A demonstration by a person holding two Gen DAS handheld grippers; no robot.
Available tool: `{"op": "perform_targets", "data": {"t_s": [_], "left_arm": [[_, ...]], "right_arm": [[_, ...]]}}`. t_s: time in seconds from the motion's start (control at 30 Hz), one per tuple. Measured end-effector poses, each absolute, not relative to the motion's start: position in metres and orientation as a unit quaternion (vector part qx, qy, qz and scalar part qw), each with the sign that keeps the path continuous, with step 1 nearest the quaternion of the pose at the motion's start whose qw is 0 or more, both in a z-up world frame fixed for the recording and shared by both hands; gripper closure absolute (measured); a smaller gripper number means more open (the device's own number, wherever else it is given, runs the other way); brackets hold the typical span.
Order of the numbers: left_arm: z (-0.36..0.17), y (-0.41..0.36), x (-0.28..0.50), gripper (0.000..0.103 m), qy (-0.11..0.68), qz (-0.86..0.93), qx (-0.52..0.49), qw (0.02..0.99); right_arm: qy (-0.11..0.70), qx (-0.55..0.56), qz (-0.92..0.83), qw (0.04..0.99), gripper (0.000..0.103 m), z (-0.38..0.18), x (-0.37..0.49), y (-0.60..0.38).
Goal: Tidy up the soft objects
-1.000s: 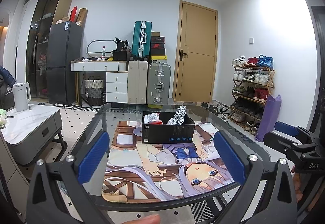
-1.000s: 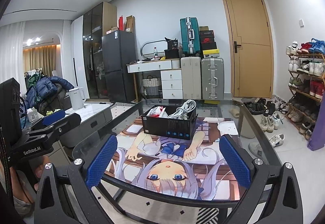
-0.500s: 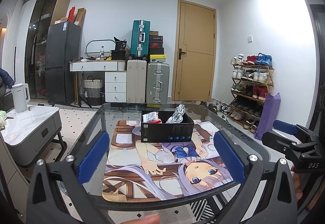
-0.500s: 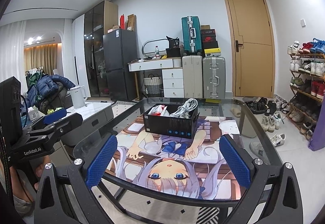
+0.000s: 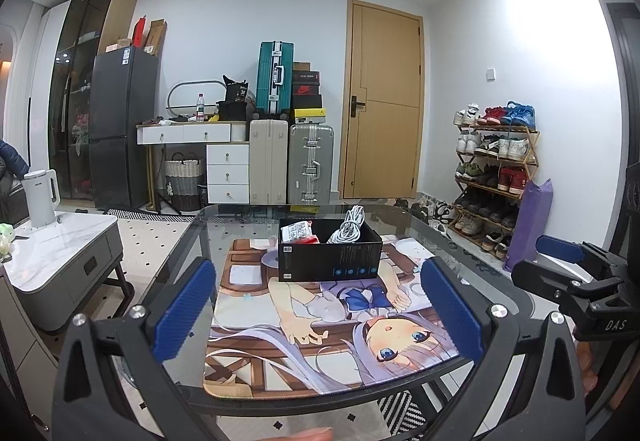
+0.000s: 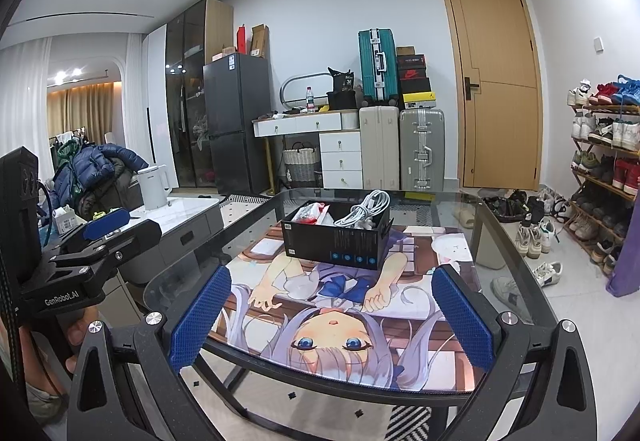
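Note:
A black open box (image 5: 330,259) stands on an anime-print mat (image 5: 320,325) on a glass table; it also shows in the right wrist view (image 6: 336,243). Inside lie a coiled white cable (image 5: 350,229) (image 6: 366,213) and a red-and-white packet (image 5: 298,233) (image 6: 310,213). My left gripper (image 5: 316,305) is open and empty, held back from the table's near edge. My right gripper (image 6: 330,313) is open and empty, also short of the near edge. Each gripper shows at the side of the other's view, the right one (image 5: 576,273) and the left one (image 6: 96,241).
The glass table's rim (image 6: 508,241) runs around the mat. A grey side table with a white kettle (image 5: 40,197) stands to the left. A shoe rack (image 5: 496,177) lines the right wall. Suitcases (image 5: 310,163) and a drawer unit stand by the far wall beside the door.
Both views have tilted slightly upward, so the box and mat sit a little lower in frame. Both grippers stay open and empty.

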State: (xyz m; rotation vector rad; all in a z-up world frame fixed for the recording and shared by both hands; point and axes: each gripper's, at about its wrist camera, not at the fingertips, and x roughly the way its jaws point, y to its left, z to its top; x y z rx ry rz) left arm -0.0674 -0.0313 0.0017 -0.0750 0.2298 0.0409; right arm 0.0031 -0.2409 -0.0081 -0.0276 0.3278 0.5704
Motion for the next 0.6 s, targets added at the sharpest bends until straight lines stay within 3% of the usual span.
{"op": "perform_targets", "data": {"t_s": [0.6], "left_arm": [[0.0036,-0.0316,-0.0714,0.0,0.109,0.016,-0.029,0.993]], "right_arm": [[0.162,-0.015,0.281,0.946,0.001,-0.0082,0.0038,-0.2403]]}}
